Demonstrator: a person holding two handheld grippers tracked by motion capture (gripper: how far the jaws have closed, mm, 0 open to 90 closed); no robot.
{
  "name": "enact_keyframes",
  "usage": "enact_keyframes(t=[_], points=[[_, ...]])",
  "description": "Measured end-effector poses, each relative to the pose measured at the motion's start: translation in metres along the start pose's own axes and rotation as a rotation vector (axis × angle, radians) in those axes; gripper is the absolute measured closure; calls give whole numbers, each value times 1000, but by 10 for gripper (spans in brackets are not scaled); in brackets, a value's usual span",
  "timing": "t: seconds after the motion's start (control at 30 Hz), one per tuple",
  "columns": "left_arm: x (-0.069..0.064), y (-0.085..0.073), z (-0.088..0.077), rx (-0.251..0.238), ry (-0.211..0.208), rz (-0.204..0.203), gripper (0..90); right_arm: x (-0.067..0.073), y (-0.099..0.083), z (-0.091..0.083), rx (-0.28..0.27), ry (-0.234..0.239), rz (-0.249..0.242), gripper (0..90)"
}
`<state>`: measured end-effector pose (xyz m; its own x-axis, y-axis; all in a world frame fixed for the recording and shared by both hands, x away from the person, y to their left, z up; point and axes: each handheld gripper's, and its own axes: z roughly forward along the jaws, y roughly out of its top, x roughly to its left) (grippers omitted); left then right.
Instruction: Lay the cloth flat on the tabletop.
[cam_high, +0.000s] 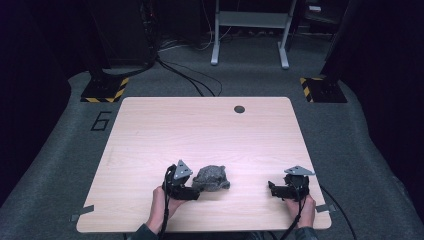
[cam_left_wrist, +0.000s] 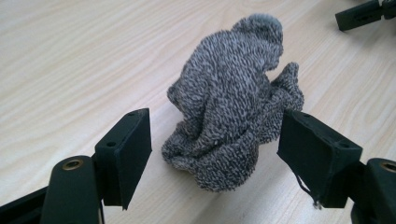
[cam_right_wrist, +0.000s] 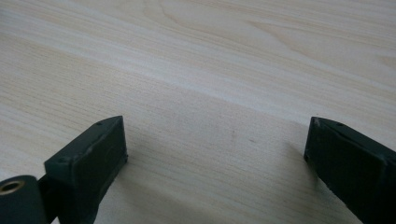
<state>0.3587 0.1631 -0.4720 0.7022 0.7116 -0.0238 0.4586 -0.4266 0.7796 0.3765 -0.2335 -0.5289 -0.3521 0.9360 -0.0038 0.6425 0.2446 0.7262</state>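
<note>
Sock (cam_left_wrist: 233, 102), grey and fuzzy, bunched up in a lump on the wooden table (cam_high: 200, 125). Sits in the lower middle of the high view, near the front edge of the table. Fills the middle of the left gripper view, with one end poking up toward the top of the frame and a floppy bit sticking out to the right. Not flat at all, all scrunched and folded over.

Left gripper (cam_left_wrist: 215, 140) right up at the sock, at the lower left of the lump in the high view. Jaws wide apart, one black pad at the lower left of the left gripper view and one at the lower right. Sock lying between the two pads, with a gap of bare table on the left side. Right pad very close to the fuzzy edge, maybe just brushing it, hard to tell. No squeeze on the sock. Held by a hand coming in from the bottom of the high view.

Right gripper (cam_right_wrist: 215, 154) well apart from the sock, at the lower right of the high view. Jaws wide apart too, with nothing but bare light wood between them. Also peeks into the top right corner of the left gripper view as a small dark shape.

Small dark round hole (cam_high: 239, 109) in the table, near the top edge, right of the middle.
</note>
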Motion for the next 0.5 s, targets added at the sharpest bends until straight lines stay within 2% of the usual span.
enact_keyframes(t=[0.1,0.13,0.17,0.2,0.23,0.27,0.33,0.37,0.47,0.5], points=[[1,4,-4,-6,5,10,257,0,0,-1,-2,4,-7,93],[2,5,-5,-2,9,17,266,3,1,-2,-10,14,2,146],[2,6,-5,-5,13,17,266,3,1,-2,-10,14,2,146],[2,7,-5,-2,12,21,270,7,2,-4,-18,34,17,146],[1,8,-4,-6,18,20,272,17,7,-9,-63,73,19,161],[1,10,-4,4,13,33,272,17,7,-9,-63,73,19,161],[-2,12,-1,4,8,33,275,32,16,-13,-73,112,-3,179],[-3,14,0,8,12,46,276,40,21,-14,-76,132,-13,192],[-7,19,3,7,15,71,296,62,38,-15,-81,187,-65,255],[-8,21,6,3,5,69,325,76,47,-13,-83,218,-101,317]])
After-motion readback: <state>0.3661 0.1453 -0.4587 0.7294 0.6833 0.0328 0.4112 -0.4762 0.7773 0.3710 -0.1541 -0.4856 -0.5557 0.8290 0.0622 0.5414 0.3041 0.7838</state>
